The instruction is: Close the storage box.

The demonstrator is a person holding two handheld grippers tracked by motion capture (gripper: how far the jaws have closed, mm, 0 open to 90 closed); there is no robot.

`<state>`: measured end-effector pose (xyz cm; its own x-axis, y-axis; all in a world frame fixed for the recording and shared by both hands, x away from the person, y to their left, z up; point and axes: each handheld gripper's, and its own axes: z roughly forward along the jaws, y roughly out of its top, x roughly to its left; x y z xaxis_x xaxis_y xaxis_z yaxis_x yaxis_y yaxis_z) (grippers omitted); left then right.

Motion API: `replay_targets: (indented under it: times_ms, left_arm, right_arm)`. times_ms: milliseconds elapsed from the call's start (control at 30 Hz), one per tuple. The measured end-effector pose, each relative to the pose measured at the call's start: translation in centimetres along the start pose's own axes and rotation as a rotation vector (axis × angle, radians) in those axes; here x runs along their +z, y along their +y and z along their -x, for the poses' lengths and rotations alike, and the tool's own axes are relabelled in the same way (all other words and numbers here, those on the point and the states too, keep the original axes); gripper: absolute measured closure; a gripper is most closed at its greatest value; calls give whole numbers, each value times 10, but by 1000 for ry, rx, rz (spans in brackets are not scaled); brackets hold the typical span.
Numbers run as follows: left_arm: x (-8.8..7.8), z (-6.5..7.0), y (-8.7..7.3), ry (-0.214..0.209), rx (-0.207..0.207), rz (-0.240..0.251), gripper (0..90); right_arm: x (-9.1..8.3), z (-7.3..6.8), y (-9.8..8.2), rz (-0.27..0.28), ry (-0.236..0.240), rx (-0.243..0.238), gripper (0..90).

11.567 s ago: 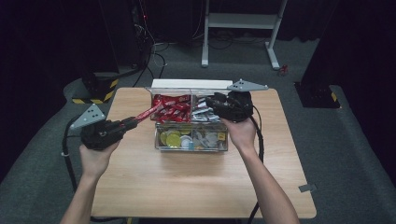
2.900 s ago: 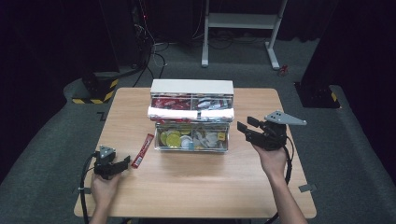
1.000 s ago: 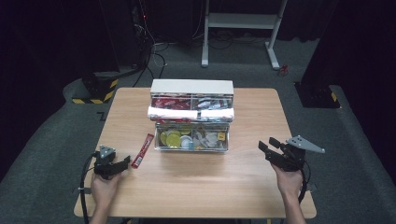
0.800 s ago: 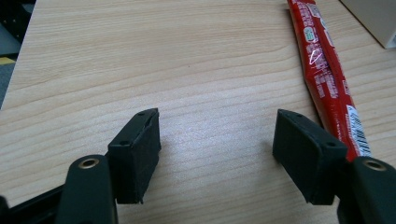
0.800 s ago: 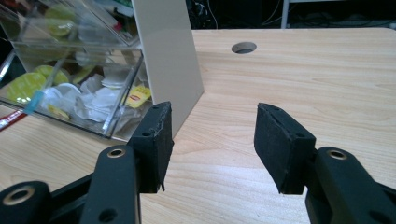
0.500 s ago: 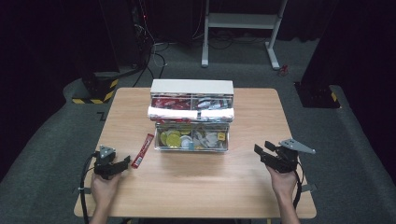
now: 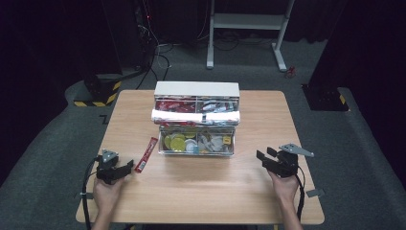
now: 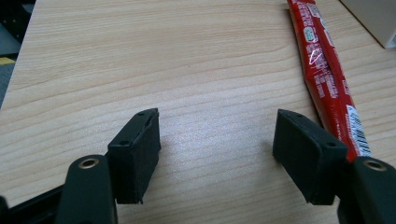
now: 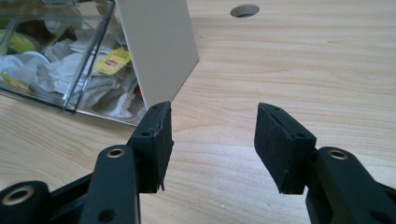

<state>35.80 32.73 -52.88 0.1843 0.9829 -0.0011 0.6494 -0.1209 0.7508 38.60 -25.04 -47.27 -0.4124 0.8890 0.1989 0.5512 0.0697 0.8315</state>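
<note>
A red stick sachet (image 7: 146, 154) lies flat on the wooden table (image 7: 201, 191), just left of the clear two-tier organiser box (image 7: 196, 124). My left gripper (image 7: 123, 168) rests low at the table's front left, open and empty; in the left gripper view (image 8: 217, 154) the sachet (image 8: 327, 74) runs past the outside of its right jaw. My right gripper (image 7: 264, 155) sits low at the front right, open with nothing between its jaws (image 9: 212, 144). The organiser's lower tier (image 9: 70, 60), with tea bags in it, is ahead and to the left in the right gripper view.
The organiser holds red sachets in the upper tier and yellow and white packets in the lower tier (image 7: 197, 142). A cable hole (image 9: 244, 10) is in the tabletop beyond the right gripper. A white metal stand (image 7: 249, 24) is on the floor behind the table.
My right gripper has come down and slightly inward toward the table's front right. The left gripper and the sachet have stayed put.
</note>
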Motion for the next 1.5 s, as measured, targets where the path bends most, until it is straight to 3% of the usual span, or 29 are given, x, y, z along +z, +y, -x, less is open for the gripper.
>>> replay_targets:
  times_ms: [300,867,1167,1233,1500]
  left_arm:
    - [0,0,0,0,0,0,321]
    - [0,0,0,0,0,0,321]
    - [0,0,0,0,1,0,321]
    - [0,0,0,0,1,0,320]
    - [0,0,0,-1,0,0,320]
  right_arm:
    - [11,1,-4,-32,-10,-3,468]
    - [34,6,-8,-100,-88,8,394]
    - [46,9,-14,-141,-140,-17,382]
    - [48,8,-15,-145,-156,-46,381]
    - [51,10,-17,-161,-166,-46,364]
